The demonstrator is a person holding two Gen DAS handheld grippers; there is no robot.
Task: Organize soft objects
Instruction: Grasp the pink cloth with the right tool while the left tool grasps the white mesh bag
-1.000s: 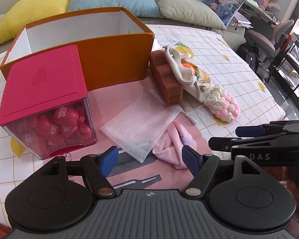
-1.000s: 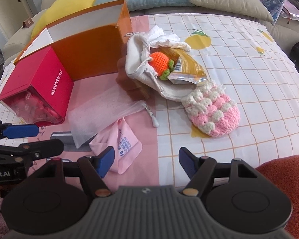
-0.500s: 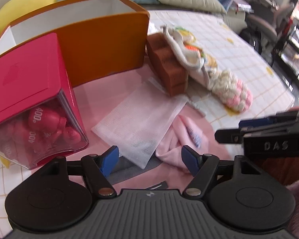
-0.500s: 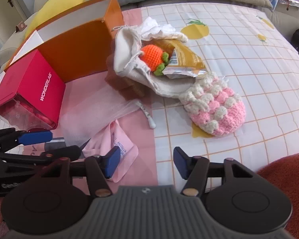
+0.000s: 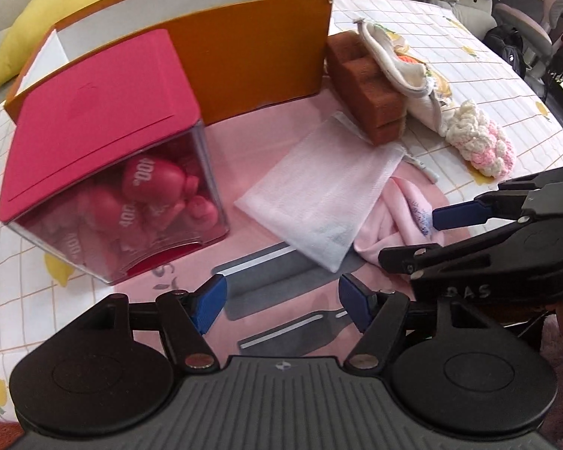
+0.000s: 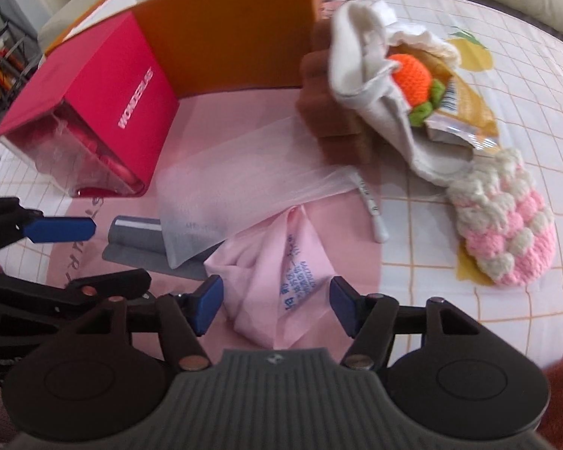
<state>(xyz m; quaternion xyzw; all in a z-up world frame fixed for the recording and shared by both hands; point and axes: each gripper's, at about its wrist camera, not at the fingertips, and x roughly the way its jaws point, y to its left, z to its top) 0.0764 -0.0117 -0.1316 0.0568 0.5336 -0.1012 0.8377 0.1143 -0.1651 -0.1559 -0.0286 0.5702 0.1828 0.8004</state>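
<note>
both grippers have moved forward and lower since a second ago; the soft pile now fills more of each view. right gripper [image 6: 274, 305] jaws open, straddling the near end of the pink cloth [image 6: 277, 281], not clamped on it. left gripper [image 5: 283, 302] jaws open, nothing between them, hovering over the pink mat [image 5: 266, 150] just short of the mesh bag [image 5: 319, 195]. the right gripper shows in the left view just beside the cloth. mesh bag lies flat on the mat, its near corner overlapping the cloth. left of it, the red box [image 5: 94, 120] with red items inside, touching the orange box [image 5: 251, 48] behind it. further back, the brown sponge [image 5: 368, 86] stands beside the orange box, a white pouch [image 6: 364, 86] leaning on it, with an orange knit toy [image 6: 411, 73] and a foil packet [image 6: 465, 112] in its mouth. crochet piece [image 6: 506, 221] sits right of the pouch on the checked sheet [image 6: 431, 243]. cushions [image 5: 56, 26] behind.
</note>
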